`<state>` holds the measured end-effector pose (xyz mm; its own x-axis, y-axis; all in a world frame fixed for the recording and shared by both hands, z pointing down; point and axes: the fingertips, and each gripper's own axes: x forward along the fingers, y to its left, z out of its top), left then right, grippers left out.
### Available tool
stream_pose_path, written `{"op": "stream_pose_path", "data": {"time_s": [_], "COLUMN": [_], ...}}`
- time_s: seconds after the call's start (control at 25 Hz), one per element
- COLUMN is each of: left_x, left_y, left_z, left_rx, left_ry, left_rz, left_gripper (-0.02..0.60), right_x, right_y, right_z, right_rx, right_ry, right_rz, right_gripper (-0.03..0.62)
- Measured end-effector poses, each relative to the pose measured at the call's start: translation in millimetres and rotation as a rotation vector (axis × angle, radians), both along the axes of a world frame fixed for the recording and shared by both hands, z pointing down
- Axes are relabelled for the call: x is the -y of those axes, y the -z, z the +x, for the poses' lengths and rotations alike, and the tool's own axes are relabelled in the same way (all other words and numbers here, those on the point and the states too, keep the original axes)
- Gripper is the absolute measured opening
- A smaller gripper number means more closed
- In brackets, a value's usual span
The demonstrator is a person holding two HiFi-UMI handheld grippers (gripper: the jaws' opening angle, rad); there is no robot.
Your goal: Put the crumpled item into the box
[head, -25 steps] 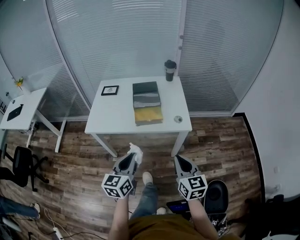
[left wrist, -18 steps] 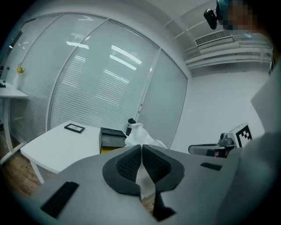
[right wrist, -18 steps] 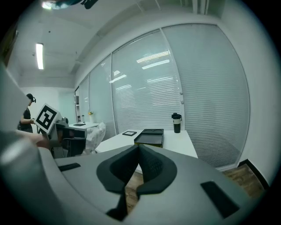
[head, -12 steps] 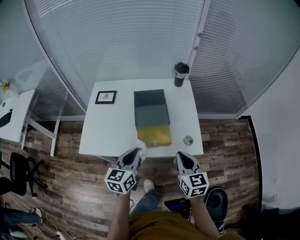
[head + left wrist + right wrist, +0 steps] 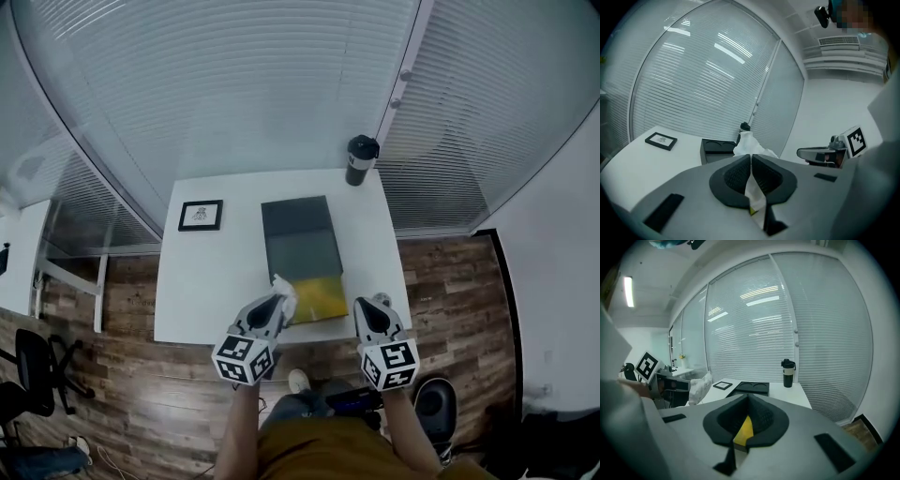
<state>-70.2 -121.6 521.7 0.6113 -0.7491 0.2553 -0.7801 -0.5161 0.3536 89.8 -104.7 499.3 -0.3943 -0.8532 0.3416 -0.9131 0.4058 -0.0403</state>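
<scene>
— Closer now: you've stepped up to the table [image 5: 216,281]. Your left gripper [image 5: 277,298] holds the crumpled paper [image 5: 283,285] at the near edge of the open box [image 5: 302,251].
— Left gripper view?
— Jaws clamped on the paper, box ahead.
— Right gripper view?
— Right gripper [image 5: 746,401] closed, empty. Next, I'd say: reach over the box, release.

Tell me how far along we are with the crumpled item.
Pickup looks done: the left claw is shut on the crumpled white item. It hangs at the near edge of the table, beside the yellow end of the box. Left to do: carry it over the box and release. The right claw is shut and empty.
</scene>
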Motion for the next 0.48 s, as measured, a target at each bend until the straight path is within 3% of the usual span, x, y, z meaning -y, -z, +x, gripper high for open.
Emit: {"op": "stream_pose_path", "data": {"time_s": [0.48], "left_x": [25.3], "left_y": [13.2], "left_z": [0.9], "left_rx": [0.011], "left_ry": [-0.009], "left_rz": [0.034], "left_gripper": [0.035], "right_x": [17.2], "right_y": [8.5], "right_z": [2.9], "right_rx": [0.007], "right_ry": [-0.010], "right_rz": [0.026], "right_gripper": [0.012]}}
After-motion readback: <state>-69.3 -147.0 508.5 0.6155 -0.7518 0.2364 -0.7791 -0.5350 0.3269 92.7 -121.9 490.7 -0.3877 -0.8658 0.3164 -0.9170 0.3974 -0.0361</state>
